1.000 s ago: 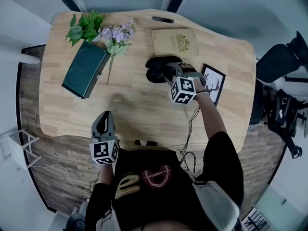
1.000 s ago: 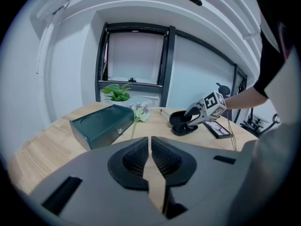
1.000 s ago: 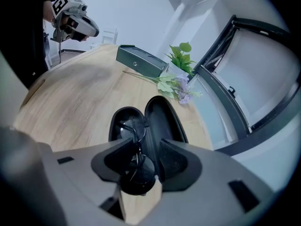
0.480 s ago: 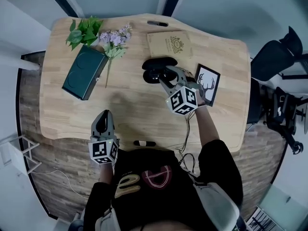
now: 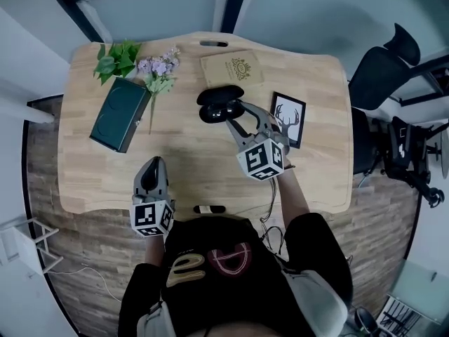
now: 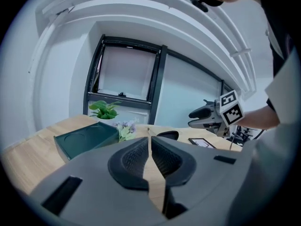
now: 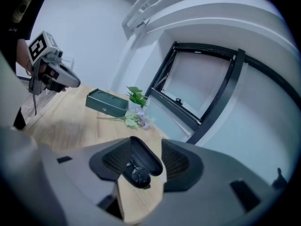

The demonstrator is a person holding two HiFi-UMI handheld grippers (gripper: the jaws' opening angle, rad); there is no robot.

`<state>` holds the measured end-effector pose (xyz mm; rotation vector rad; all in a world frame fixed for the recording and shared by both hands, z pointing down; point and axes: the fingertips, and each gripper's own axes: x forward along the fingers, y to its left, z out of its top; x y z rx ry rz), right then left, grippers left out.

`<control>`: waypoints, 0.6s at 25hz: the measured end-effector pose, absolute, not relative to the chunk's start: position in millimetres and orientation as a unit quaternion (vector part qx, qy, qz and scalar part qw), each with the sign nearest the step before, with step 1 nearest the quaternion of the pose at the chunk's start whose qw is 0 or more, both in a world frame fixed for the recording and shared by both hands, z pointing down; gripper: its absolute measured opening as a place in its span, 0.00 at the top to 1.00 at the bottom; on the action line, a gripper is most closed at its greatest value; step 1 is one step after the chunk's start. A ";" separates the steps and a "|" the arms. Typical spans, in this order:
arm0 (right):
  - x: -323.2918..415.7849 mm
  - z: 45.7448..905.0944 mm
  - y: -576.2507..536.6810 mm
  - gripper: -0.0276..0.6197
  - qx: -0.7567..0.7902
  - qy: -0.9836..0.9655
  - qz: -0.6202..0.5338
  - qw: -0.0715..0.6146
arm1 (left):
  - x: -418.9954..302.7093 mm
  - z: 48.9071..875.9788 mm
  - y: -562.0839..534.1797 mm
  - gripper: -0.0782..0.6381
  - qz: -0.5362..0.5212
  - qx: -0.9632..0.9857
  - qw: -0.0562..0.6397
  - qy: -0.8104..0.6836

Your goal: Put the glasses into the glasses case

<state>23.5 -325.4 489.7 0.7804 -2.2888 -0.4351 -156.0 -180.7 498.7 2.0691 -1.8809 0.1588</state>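
Note:
The black glasses case lies open on the far middle of the wooden table, with the dark glasses in its lower half. My right gripper hovers just right of the case and above it. Its jaws have just been opening and now stand open with nothing between them. In the right gripper view the case shows past the jaws, a lens of the glasses visible inside. My left gripper hangs over the table's near edge, shut and empty; its pads nearly touch.
A dark green box, a leafy plant and lilac flowers sit at the far left. A wooden box lies behind the case, a framed deer picture to its right. A small black item rests at the front edge.
The right gripper has lifted off the case and drawn back toward the person, jaws wider. The left gripper has risen a little. The case stays put.

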 end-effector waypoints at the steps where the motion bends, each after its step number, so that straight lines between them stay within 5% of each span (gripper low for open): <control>1: 25.3 485.1 -321.1 0.64 0.309 -0.877 -0.163 0.329 | -154.0 494.9 -181.0 0.85 0.053 0.733 0.165 -0.658; 15: 39.4 450.1 -257.9 0.64 0.419 -0.868 -0.085 0.254 | -142.4 453.1 -169.3 0.85 0.007 0.773 0.132 -0.620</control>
